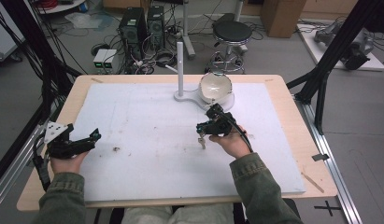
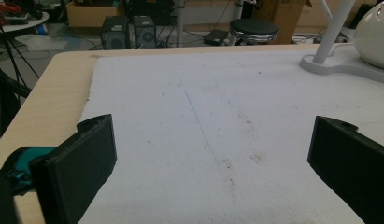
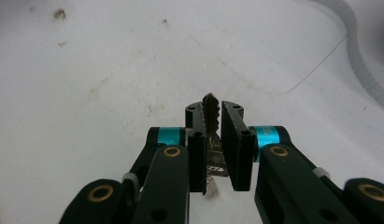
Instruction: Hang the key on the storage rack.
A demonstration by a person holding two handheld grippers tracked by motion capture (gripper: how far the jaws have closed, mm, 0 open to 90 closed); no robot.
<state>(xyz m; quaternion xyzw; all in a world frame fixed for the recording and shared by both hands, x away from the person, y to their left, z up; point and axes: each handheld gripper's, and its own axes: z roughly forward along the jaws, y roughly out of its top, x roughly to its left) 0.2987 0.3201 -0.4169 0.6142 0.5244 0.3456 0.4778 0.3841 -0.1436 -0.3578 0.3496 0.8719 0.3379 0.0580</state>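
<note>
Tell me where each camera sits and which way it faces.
High view: above the person's side, looking forward and down on the table; both forearms, left gripper and right gripper show.
Left gripper view: on that gripper, looking level across the table; open jaws.
Right gripper view: looking down; jaws clamp a key.
Shared: the white stand.

One key (image 3: 212,122), two claws (image 1: 202,127)

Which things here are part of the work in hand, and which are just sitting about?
In the job:
- key, clamped between the right gripper jaws
- right gripper, lifted over the white mat

Just sitting about:
- left gripper, open, nothing between its jaws
- white stand with post
- round white bowl-like piece on the stand's base
- stool behind the table
</note>
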